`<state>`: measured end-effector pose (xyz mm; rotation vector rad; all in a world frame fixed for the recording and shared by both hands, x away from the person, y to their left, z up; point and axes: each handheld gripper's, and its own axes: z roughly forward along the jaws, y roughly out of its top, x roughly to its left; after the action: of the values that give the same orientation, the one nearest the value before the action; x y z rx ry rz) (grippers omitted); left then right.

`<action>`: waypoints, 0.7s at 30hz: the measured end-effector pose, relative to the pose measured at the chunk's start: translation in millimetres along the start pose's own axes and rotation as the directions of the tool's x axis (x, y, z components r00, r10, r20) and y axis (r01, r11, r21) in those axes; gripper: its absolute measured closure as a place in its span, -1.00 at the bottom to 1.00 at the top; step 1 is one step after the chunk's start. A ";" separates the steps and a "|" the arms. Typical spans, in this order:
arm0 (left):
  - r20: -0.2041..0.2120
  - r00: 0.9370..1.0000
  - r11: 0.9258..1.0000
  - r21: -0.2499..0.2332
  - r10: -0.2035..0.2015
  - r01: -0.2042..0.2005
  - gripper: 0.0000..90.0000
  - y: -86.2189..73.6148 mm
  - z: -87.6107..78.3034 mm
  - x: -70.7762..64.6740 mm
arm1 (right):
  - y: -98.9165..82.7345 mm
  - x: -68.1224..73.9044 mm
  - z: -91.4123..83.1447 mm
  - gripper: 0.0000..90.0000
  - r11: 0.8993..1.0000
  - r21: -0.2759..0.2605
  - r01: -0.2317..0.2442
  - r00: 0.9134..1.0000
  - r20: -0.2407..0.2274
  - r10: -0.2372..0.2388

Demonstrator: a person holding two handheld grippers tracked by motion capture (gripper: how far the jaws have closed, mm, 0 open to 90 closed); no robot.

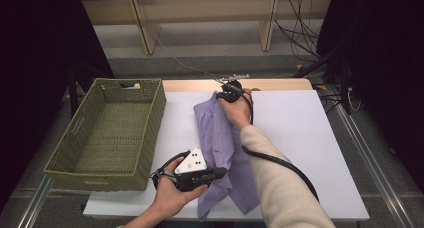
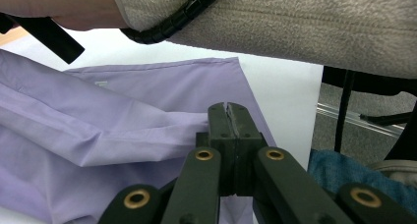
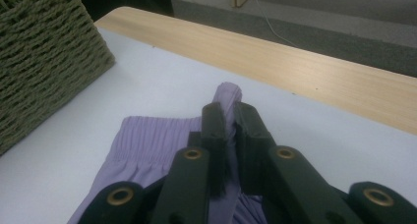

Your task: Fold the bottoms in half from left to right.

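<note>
A lavender garment with a gathered waistband lies lengthwise on the white table. At its far end my right gripper is shut on a bunched bit of the waistband, which pokes up between the jaws in the right gripper view. Near the front edge my left gripper lies level over the garment's left side. Its jaws are pressed together, and a ridge of the lavender cloth runs right into them.
A green woven basket stands at the table's left, its wall also close in the right gripper view. A wooden strip borders the far edge. My right sleeve and the gripper's cable cross the garment's right side.
</note>
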<state>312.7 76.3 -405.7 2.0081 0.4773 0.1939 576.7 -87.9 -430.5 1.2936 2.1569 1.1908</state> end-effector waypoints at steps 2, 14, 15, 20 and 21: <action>0.000 1.000 1.000 0.003 -0.003 0.003 0.98 -0.3 2.3 0.7 | -1.3 -0.7 1.1 0.87 1.000 0.005 0.002 1.000 0.002 -0.002; -0.002 1.000 0.999 0.040 -0.022 0.022 0.98 -5.5 18.1 8.7 | -10.8 -5.6 5.7 0.70 0.999 0.042 0.011 0.999 0.040 -0.012; -0.002 1.000 0.999 0.045 -0.024 0.024 0.98 -6.1 20.0 9.2 | -11.7 -6.0 5.5 0.66 0.999 0.048 0.012 0.999 0.048 -0.014; 0.002 1.000 0.998 0.065 -0.027 0.027 0.98 -8.5 28.2 11.2 | -14.5 -9.9 -0.8 0.52 0.998 0.054 0.010 0.998 0.069 -0.014; 0.002 1.000 0.997 0.069 -0.025 0.025 0.98 -8.8 29.7 11.6 | -14.9 -10.6 -3.2 0.49 0.998 0.055 0.013 0.997 0.072 -0.017</action>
<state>331.0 60.3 -428.2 2.0686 0.5134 0.1605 571.9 -101.8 -441.8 1.3203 2.1574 1.0697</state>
